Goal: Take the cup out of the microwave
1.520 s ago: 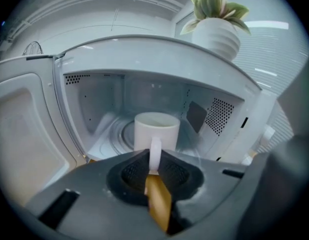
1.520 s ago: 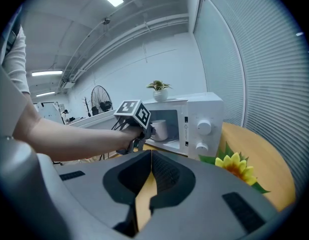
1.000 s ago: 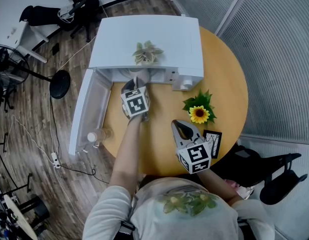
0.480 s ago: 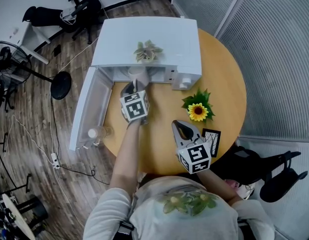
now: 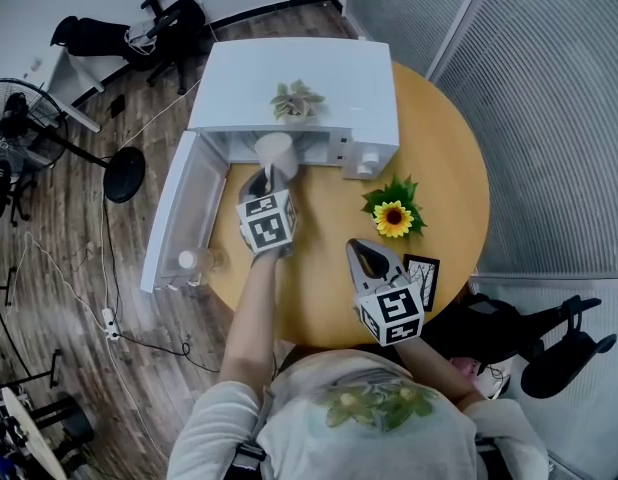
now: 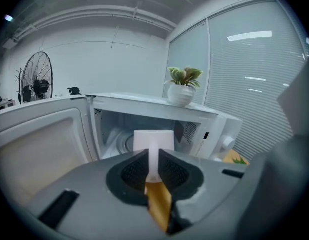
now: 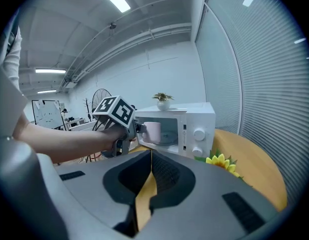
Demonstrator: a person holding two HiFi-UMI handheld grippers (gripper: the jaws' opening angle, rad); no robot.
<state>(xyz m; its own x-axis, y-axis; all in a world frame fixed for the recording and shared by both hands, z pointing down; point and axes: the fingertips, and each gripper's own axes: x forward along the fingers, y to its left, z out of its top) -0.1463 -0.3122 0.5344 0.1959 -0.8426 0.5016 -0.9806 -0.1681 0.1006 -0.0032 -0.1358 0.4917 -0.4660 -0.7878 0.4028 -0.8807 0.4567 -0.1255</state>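
Note:
A pale pink cup (image 5: 276, 153) hangs at the mouth of the white microwave (image 5: 299, 78), whose door (image 5: 179, 213) swings open to the left. My left gripper (image 5: 266, 174) is shut on the cup's handle. In the left gripper view the handle stands pinched between the pads, with the cup's body (image 6: 153, 140) just beyond the left gripper (image 6: 153, 170) and the open cavity behind it. From the right gripper view the cup (image 7: 152, 131) shows level with the cavity opening. My right gripper (image 5: 367, 258) hovers over the wooden table, shut and empty; its pads (image 7: 151, 166) meet.
A small potted plant (image 5: 294, 103) sits on top of the microwave. A sunflower (image 5: 394, 218) and a small framed picture (image 5: 425, 283) lie on the round table (image 5: 449, 158) at the right. A clear bottle (image 5: 194, 261) stands by the door's lower edge. A fan (image 5: 29, 133) stands on the floor.
My left gripper has drawn back toward me and risen a little, bringing the cup out to the microwave's opening. The right gripper has barely moved.

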